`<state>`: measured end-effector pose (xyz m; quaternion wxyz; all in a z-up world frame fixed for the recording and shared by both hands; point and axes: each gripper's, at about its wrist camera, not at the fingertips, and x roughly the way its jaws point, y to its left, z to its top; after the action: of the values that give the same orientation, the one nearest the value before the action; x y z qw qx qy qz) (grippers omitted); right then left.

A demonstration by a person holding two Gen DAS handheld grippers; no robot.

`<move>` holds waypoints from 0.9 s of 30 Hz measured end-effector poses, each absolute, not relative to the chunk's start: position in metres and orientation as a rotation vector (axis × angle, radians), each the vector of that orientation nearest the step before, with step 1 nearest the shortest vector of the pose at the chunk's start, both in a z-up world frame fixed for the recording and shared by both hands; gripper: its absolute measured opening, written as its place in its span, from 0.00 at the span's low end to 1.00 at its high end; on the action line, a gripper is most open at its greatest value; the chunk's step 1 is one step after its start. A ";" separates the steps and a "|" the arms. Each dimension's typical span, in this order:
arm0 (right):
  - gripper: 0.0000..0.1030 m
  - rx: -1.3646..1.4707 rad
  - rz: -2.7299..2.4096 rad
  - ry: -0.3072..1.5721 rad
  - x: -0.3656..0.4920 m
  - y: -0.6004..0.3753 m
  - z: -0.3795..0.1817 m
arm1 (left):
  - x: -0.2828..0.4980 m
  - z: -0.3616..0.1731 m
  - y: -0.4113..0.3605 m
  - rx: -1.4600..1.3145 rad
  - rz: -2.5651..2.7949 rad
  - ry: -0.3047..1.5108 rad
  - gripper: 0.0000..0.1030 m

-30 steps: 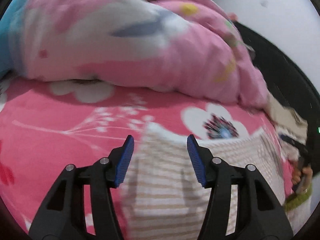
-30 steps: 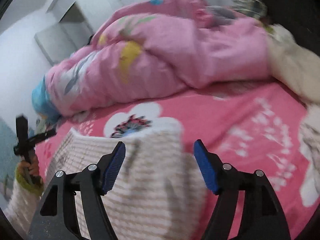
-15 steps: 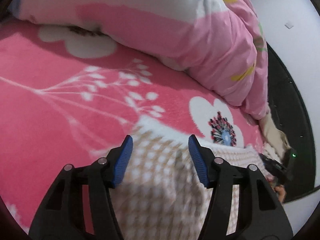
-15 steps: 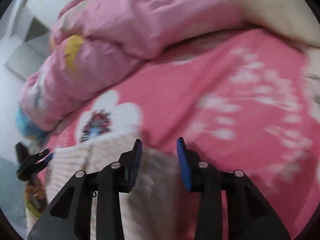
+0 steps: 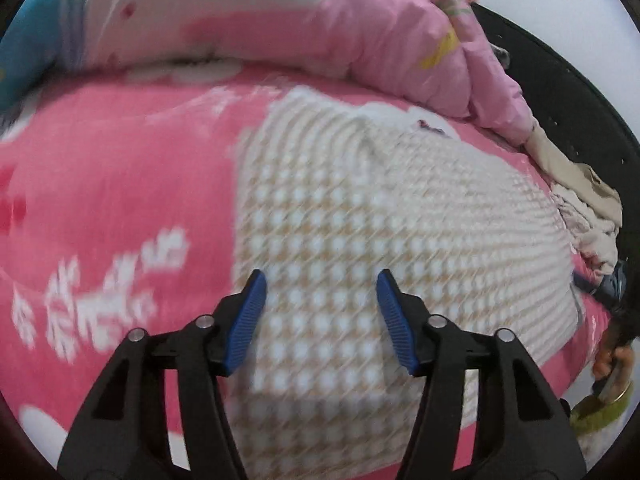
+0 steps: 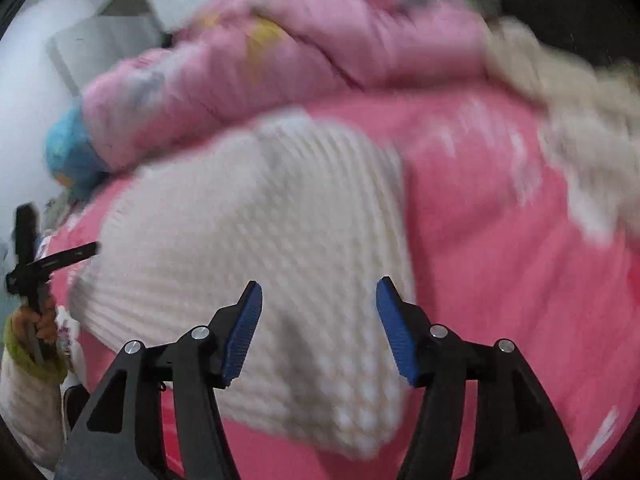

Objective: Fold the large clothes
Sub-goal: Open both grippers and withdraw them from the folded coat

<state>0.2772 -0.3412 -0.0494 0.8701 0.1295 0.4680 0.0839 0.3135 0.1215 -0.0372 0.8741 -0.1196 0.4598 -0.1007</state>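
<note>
A cream and beige checked knit garment (image 5: 360, 200) lies flat on the pink flowered bed sheet (image 5: 120, 180). My left gripper (image 5: 320, 280) hovers over its near part, open, with only cloth below the blue pads. In the right wrist view the same garment (image 6: 260, 220) spreads under my right gripper (image 6: 319, 286), whose jaws are opening with nothing pinched between them. The left gripper (image 6: 28, 256) shows small at that view's left edge, held by a hand in a green cuff. Both views are motion-blurred.
A bunched pink quilt (image 5: 320, 20) lies along the far side of the bed, with a blue patch at its end (image 6: 68, 152). A heap of beige clothes (image 5: 584, 200) sits at the bed's right edge beside a dark frame.
Both grippers have pulled back from the garment's far edge, and much more of the garment now shows lying flat. The right jaws narrowed half a second ago and have spread apart again.
</note>
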 end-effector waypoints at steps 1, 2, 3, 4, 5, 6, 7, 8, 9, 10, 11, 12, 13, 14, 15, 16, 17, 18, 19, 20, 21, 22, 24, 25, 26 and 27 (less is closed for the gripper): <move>0.57 0.305 0.148 0.977 0.268 -0.350 -0.052 | 0.305 -0.033 0.125 -0.242 -0.188 0.936 0.52; 0.58 0.328 0.135 0.970 0.260 -0.355 -0.049 | 0.298 -0.028 0.128 -0.240 -0.168 0.922 0.56; 0.59 0.338 0.119 0.959 0.253 -0.358 -0.045 | 0.291 -0.024 0.131 -0.247 -0.157 0.907 0.56; 0.61 0.331 0.096 0.939 0.241 -0.359 -0.037 | 0.282 -0.017 0.134 -0.260 -0.152 0.884 0.57; 0.64 0.320 0.086 0.925 0.232 -0.357 -0.031 | 0.270 -0.010 0.134 -0.266 -0.149 0.861 0.58; 0.69 0.299 0.078 0.903 0.219 -0.352 -0.023 | 0.258 -0.004 0.133 -0.267 -0.145 0.841 0.59; 0.74 0.276 0.076 0.886 0.209 -0.346 -0.016 | 0.246 0.002 0.130 -0.261 -0.144 0.818 0.64; 0.75 0.254 0.080 0.874 0.201 -0.339 -0.012 | 0.234 0.007 0.125 -0.251 -0.147 0.801 0.68; 0.78 0.230 0.089 0.864 0.191 -0.330 -0.006 | 0.223 0.011 0.119 -0.241 -0.149 0.788 0.70; 0.80 0.213 0.097 0.856 0.183 -0.322 -0.003 | 0.213 0.015 0.111 -0.232 -0.153 0.779 0.75; 0.80 0.191 0.105 0.847 0.174 -0.312 0.002 | 0.197 0.020 0.103 -0.223 -0.165 0.764 0.78; 0.82 0.169 0.110 0.837 0.167 -0.304 0.007 | 0.186 0.025 0.095 -0.221 -0.173 0.754 0.78; 0.84 0.145 0.112 0.824 0.158 -0.294 0.012 | 0.177 0.029 0.088 -0.220 -0.179 0.747 0.82; 0.85 0.122 0.114 0.813 0.149 -0.285 0.016 | 0.163 0.032 0.080 -0.216 -0.184 0.735 0.85; 0.86 0.102 0.117 0.803 0.141 -0.277 0.020 | 0.155 0.034 0.072 -0.209 -0.179 0.727 0.86; 0.88 0.077 0.122 0.791 0.132 -0.265 0.025 | 0.146 0.033 0.067 -0.201 -0.173 0.722 0.87; 0.88 0.057 0.124 0.783 0.125 -0.256 0.026 | 0.136 0.035 0.059 -0.185 -0.161 0.717 0.87; 0.89 0.033 0.127 0.773 0.119 -0.247 0.029 | 0.128 0.035 0.053 -0.177 -0.153 0.715 0.88; 0.90 0.011 0.126 0.754 0.111 -0.237 0.031 | 0.122 0.035 0.049 -0.168 -0.151 0.717 0.89; 0.91 -0.003 0.133 0.733 0.102 -0.226 0.034 | 0.115 0.036 0.042 -0.152 -0.154 0.719 0.90; 0.92 -0.007 0.145 0.720 0.098 -0.217 0.034 | 0.110 0.036 0.038 -0.142 -0.156 0.719 0.91; 0.93 -0.007 0.155 0.714 0.095 -0.213 0.034 | 0.107 0.037 0.034 -0.128 -0.149 0.721 0.91; 0.93 0.004 0.167 0.712 0.090 -0.202 0.033 | 0.100 0.040 0.027 -0.102 -0.117 0.722 0.91; 0.93 0.008 0.164 0.715 0.089 -0.198 0.033 | 0.098 0.042 0.026 -0.086 -0.094 0.721 0.91; 0.93 0.008 0.158 0.716 0.087 -0.194 0.034 | 0.094 0.044 0.024 -0.068 -0.053 0.714 0.91; 0.93 0.005 0.149 0.713 0.086 -0.191 0.034 | 0.093 0.045 0.024 -0.059 -0.019 0.709 0.91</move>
<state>0.0862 -0.1912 0.0341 0.9344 0.0024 0.3487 0.0729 0.0926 0.0245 0.0450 0.9374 -0.0291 0.3469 -0.0093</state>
